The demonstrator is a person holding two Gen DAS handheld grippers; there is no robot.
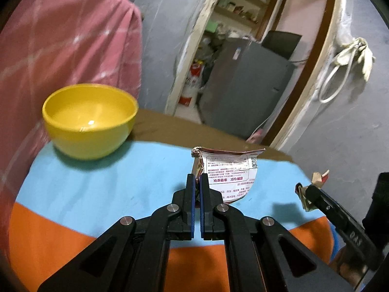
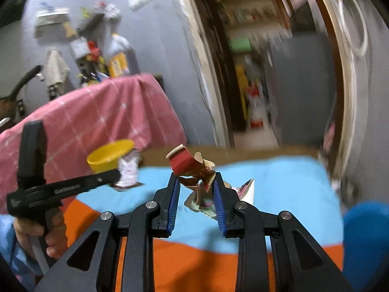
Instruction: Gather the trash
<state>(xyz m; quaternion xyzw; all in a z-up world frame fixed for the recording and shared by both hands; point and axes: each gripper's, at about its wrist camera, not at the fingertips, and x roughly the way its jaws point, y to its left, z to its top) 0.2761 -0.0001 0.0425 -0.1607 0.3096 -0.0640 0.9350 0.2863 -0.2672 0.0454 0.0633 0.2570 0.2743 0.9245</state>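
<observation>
**Trash pieces held in both grippers above the table**

Trash is what each of your grippers carries at this moment. Your left gripper (image 1: 197, 177) has its jaws clenched on the edge of a flat printed wrapper (image 1: 228, 172), white with red and black text and a brown border. The wrapper stands up from the fingertips, clear of the blue-and-orange cloth (image 1: 97, 189) that covers the table. In the right wrist view the same gripper (image 2: 116, 174) enters from the left, gripped by your left hand (image 2: 52, 231), with the wrapper (image 2: 127, 170) hanging at its tip.

Your right gripper (image 2: 197, 178) holds a crumpled red-and-tan carton scrap (image 2: 192, 168) between its blue pads (image 2: 173, 202). The jaws stand moderately apart and the scrap spans the gap, touching both fingers near their tips. Below and just behind the fingertips, a further crumpled piece of paper (image 2: 243, 189) lies on the cloth (image 2: 279, 182). In the left wrist view, the right gripper (image 1: 308, 194) appears at the right edge with the scrap (image 1: 318, 177) at its tip.

A yellow bowl (image 1: 90, 121) sits on the blue part of the cloth at the far left, well apart from both grippers. Its visible interior is bare. A pink checked fabric (image 1: 60, 36) rises behind the bowl. Beyond the table edge, a doorway opens onto a grey refrigerator (image 1: 243, 82). The right wrist view is blurred in its background.
</observation>
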